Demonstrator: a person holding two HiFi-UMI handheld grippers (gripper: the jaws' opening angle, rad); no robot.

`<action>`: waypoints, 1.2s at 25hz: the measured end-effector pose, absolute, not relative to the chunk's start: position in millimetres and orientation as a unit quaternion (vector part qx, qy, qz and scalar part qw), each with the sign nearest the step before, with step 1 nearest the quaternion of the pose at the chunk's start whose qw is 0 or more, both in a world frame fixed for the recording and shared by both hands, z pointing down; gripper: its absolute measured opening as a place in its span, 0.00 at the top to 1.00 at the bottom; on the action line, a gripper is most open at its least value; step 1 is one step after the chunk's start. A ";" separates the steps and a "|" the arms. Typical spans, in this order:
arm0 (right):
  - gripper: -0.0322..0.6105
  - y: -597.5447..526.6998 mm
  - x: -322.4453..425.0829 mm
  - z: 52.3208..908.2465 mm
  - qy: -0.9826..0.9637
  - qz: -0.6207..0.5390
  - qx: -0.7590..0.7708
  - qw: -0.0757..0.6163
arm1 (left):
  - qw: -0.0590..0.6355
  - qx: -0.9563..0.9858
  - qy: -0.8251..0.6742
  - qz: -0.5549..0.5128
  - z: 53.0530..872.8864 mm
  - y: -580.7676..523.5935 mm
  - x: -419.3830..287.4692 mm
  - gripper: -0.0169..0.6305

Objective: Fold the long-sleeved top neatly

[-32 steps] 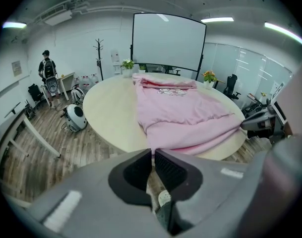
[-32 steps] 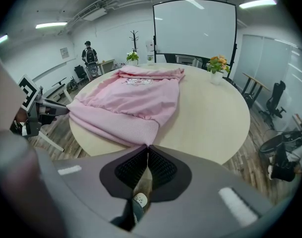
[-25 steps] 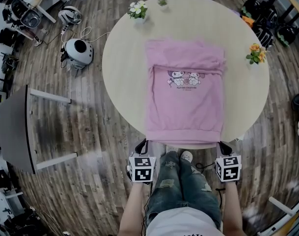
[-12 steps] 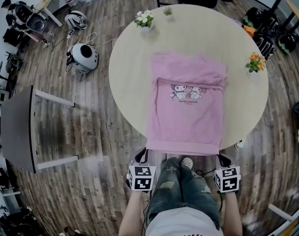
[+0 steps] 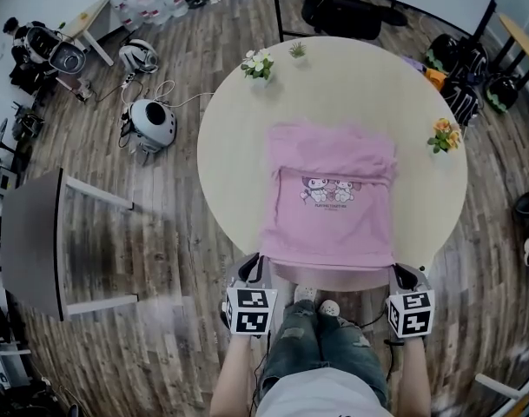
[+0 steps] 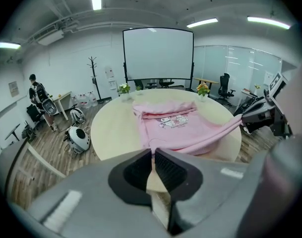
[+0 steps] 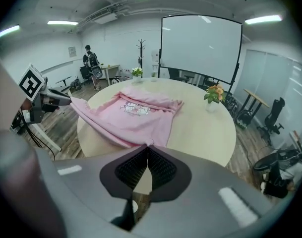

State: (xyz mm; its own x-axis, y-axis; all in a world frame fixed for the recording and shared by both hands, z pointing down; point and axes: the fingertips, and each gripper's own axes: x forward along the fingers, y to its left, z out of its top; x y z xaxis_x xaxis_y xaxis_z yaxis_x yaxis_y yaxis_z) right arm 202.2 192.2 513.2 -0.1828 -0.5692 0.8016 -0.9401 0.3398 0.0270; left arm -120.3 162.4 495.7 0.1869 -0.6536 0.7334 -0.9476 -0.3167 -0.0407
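A pink long-sleeved top [image 5: 333, 198] with a cartoon print lies flat on the round beige table [image 5: 238, 146], sleeves folded in and hem towards me. My left gripper [image 5: 255, 266] is shut on the hem's left corner at the table's near edge. My right gripper [image 5: 401, 274] is shut on the hem's right corner. In the left gripper view the hem [image 6: 210, 138] stretches taut from the left gripper [image 6: 152, 155] across to the right gripper [image 6: 247, 119]. In the right gripper view pink cloth [image 7: 136, 115] is pinched in the right gripper [image 7: 148, 150], and the left gripper [image 7: 66, 100] holds the far corner.
Small flower pots stand near the table's rim: one white-flowered [image 5: 258, 63], one green [image 5: 297, 50], one orange [image 5: 442, 135]. A white round device [image 5: 151, 122] and cables lie on the wooden floor at the left. A grey desk [image 5: 29, 241] stands further left, and black chairs [image 5: 472, 68] at the right.
Both grippers kept hold of the hem corners. The hem has risen off the table's near edge, and the top looks shorter from above. The head camera drew back a little.
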 end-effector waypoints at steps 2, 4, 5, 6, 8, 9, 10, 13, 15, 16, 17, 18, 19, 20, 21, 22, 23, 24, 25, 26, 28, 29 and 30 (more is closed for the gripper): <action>0.90 176.3 203.4 504.3 -0.729 0.240 0.527 0.366 | 0.210 0.745 -0.539 0.332 490.0 145.8 -118.9 0.93; 0.90 161.8 203.9 497.3 -0.728 0.233 0.534 0.360 | 0.201 0.751 -0.536 0.330 485.0 130.9 -118.1 0.93; 0.90 155.2 203.8 494.1 -0.728 0.231 0.538 0.356 | 0.197 0.753 -0.534 0.330 482.7 124.1 -118.1 0.93; 0.90 149.0 203.7 490.9 -0.727 0.229 0.543 0.352 | 0.194 0.755 -0.532 0.331 480.5 117.5 -118.1 0.93; 0.90 137.3 203.7 484.9 -0.726 0.227 0.551 0.344 | 0.189 0.758 -0.529 0.332 475.9 104.4 -118.0 0.93; 0.90 131.3 203.7 482.1 -0.725 0.225 0.555 0.341 | 0.187 0.759 -0.527 0.333 473.4 97.7 -117.8 0.93; 0.90 125.2 203.6 479.5 -0.725 0.222 0.558 0.338 | 0.185 0.760 -0.525 0.334 470.7 90.9 -117.4 0.93; 0.90 108.7 202.9 472.9 -0.726 0.213 0.564 0.332 | 0.176 0.766 -0.518 0.336 463.9 73.2 -117.0 0.93; 0.90 97.8 203.3 469.5 -0.726 0.208 0.566 0.330 | 0.169 0.770 -0.516 0.336 460.1 61.9 -116.9 0.93; 0.90 91.9 204.0 467.5 -0.726 0.205 0.568 0.329 | 0.166 0.771 -0.515 0.334 457.8 56.1 -116.5 0.93; 0.90 85.9 204.9 465.3 -0.727 0.203 0.569 0.328 | 0.164 0.772 -0.516 0.332 455.1 50.2 -115.7 0.93; 0.90 79.8 206.0 462.8 -0.727 0.200 0.570 0.328 | 0.163 0.773 -0.516 0.330 452.4 44.5 -114.8 0.93; 0.90 73.5 207.1 460.2 -0.727 0.196 0.570 0.327 | 0.162 0.774 -0.517 0.328 449.8 38.8 -113.7 0.93; 0.90 67.0 208.1 457.8 -0.728 0.193 0.571 0.327 | 0.161 0.774 -0.519 0.326 447.2 33.0 -112.6 0.93; 0.90 60.5 208.8 455.7 -0.729 0.191 0.571 0.326 | 0.160 0.774 -0.520 0.323 444.8 27.2 -111.8 0.93; 0.90 54.2 209.3 454.0 -0.730 0.189 0.572 0.324 | 0.158 0.774 -0.522 0.321 442.6 21.4 -111.1 0.93; 0.90 47.8 210.0 452.4 -0.731 0.188 0.571 0.323 | 0.157 0.773 -0.525 0.319 440.5 15.5 -110.4 0.93; 0.90 41.1 210.9 450.9 -0.732 0.187 0.571 0.322 | 0.155 0.773 -0.527 0.318 438.5 9.3 -109.6 0.93; 0.90 33.9 211.9 449.5 -0.734 0.186 0.569 0.321 | 0.154 0.772 -0.529 0.317 436.8 2.8 -108.6 0.93; 0.90 26.3 213.0 448.3 -0.736 0.184 0.567 0.322 | 0.153 0.771 -0.531 0.316 435.2 -4.0 -107.5 0.93; 0.90 10.6 215.2 446.7 -0.740 0.181 0.562 0.323 | 0.152 0.769 -0.535 0.316 432.9 -17.9 -105.4 0.93; 0.90 2.5 216.5 446.0 -0.742 0.180 0.560 0.323 | 0.151 0.767 -0.537 0.316 431.8 -25.1 -104.2 0.93; 0.90 -5.7 218.0 445.4 -0.743 0.179 0.558 0.324 | 0.149 0.766 -0.540 0.316 430.6 -32.6 -102.7 0.93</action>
State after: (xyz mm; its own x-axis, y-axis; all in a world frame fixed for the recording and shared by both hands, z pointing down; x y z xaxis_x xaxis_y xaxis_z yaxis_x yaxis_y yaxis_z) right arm 218.0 -5.7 445.4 -0.1685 -0.7132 0.6804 -0.9446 0.3140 0.0953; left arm -102.7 -32.6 430.6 0.2182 -0.7326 0.6447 -0.9213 -0.3726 -0.1116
